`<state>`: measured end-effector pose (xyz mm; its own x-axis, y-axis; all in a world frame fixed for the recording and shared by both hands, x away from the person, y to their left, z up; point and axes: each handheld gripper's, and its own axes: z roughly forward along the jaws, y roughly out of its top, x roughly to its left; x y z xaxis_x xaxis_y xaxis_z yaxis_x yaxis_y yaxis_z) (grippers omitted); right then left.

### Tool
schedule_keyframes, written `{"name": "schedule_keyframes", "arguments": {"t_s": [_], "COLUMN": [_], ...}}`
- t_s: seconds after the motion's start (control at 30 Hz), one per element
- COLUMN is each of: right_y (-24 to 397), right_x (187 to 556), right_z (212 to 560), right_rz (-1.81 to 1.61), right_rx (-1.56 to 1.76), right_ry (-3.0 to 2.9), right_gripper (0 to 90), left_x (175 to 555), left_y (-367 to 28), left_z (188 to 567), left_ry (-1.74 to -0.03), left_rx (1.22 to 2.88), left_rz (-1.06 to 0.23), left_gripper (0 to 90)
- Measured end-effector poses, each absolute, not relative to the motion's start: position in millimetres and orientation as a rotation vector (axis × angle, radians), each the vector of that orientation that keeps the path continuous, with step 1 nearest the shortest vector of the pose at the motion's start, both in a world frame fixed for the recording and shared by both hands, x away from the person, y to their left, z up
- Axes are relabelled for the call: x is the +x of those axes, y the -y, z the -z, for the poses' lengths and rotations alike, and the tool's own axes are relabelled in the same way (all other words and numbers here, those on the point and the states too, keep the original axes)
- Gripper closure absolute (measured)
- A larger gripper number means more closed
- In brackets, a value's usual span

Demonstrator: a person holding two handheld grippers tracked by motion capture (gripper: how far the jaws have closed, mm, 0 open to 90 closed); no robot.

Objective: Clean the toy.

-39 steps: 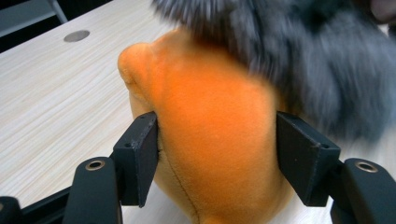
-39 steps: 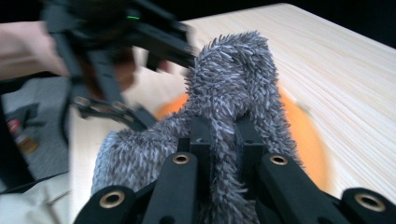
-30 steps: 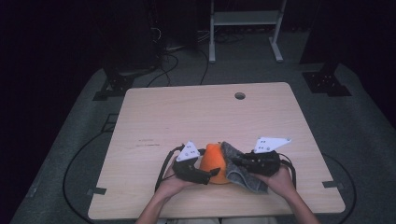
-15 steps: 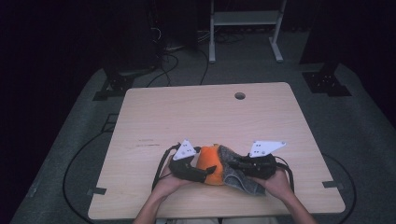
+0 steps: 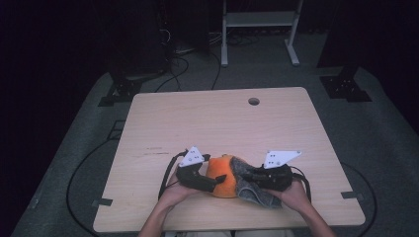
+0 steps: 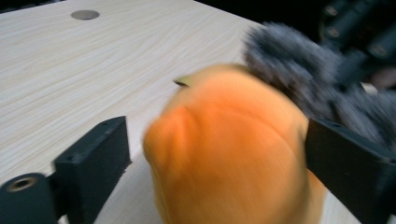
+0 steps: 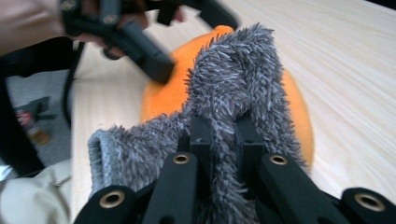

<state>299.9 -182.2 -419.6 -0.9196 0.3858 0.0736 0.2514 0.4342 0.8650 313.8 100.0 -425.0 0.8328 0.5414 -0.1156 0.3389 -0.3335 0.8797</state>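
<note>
Risk — left gripper (image 6: 210,186) jaws just spread, orange ball (image 6: 229,149) loose between; right gripper (image 7: 223,140) pinching grey cloth (image 7: 238,79) — tug could roll ball off.

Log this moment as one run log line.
left gripper: fingers just opened around orange ball | right gripper: shut on grey cloth | cloth draped over ball

Light wood-grain table (image 5: 197,123) stood on grey carpet, with a round cable hole (image 5: 254,101) near the far edge. At the near edge an orange rounded object (image 5: 222,175) sat directly on the top, and a fuzzy grey cloth (image 5: 257,195) lay draped against its right side, trailing onto the tabletop.
</note>
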Motion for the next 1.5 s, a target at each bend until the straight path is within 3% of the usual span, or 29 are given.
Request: {"name": "schedule_keyframes", "arguments": {"t_s": [0.07,0.17,0.23,0.3,0.37,0.43,0.5,0.53,0.57,0.6,0.73,0.83,1.03,1.13,1.17,1.3,1.5], "right_y": [180,180,181,188,191,190,186,186,182,179,171,180,187,175,175,175,190], "right_x": [297,298,298,300,300,302,303,303,303,303,301,307,312,306,306,306,314], "right_z": [420,420,420,414,409,409,416,416,420,420,420,425,425,424,424,427,431], "right_rz": [-1.498,-1.477,-1.479,-1.522,-1.554,-1.567,-1.537,-1.537,-1.551,-1.553,-1.516,-1.509,-1.535,-1.508,-1.508,-1.511,-1.524], "right_rx": [0.533,0.538,0.546,0.589,0.607,0.62,0.623,0.623,0.626,0.61,0.594,0.663,0.745,0.677,0.677,0.701,0.809], "right_ry": [-2.554,-2.557,-2.548,-2.494,-2.443,-2.437,-2.469,-2.469,-2.489,-2.492,-2.476,-2.455,-2.43,-2.449,-2.449,-2.431,-2.4], "right_gripper": [80.7,80.7,80.6,80.7,80.7,80.7,80.7,80.7,80.7,80.7,80.6,80.7,80.6,80.7,80.7,80.6,80.6], "left_x": [315,313,308,301,296,295,297,298,301,305,303,306,309,311,311,309,308], "left_y": [-96,-96,-94,-89,-85,-83,-84,-87,-89,-92,-92,-98,-107,-108,-108,-104,-105], "left_z": [429,432,430,426,427,428,429,427,425,423,430,432,435,426,426,431,433], "left_ry": [-0.66,-0.626,-0.595,-0.554,-0.498,-0.484,-0.481,-0.5,-0.531,-0.581,-0.558,-0.58,-0.579,-0.597,-0.597,-0.588,-0.584], "left_rx": [1.982,1.981,1.973,1.901,1.883,1.898,1.922,1.927,1.914,1.891,1.95,1.958,1.958,1.915,1.915,1.964,1.972], "left_rz": [-0.202,-0.192,-0.26,-0.369,-0.489,-0.506,-0.454,-0.426,-0.387,-0.352,-0.408,-0.393,-0.367,-0.293,-0.293,-0.364,-0.374], "left_gripper": [6.1,26.6,36.4,39.0,38.6,35.6,26.6,26.6,16.3,14.1,29.1,33.0,33.4,16.7,15.9,30.6,35.9]}}
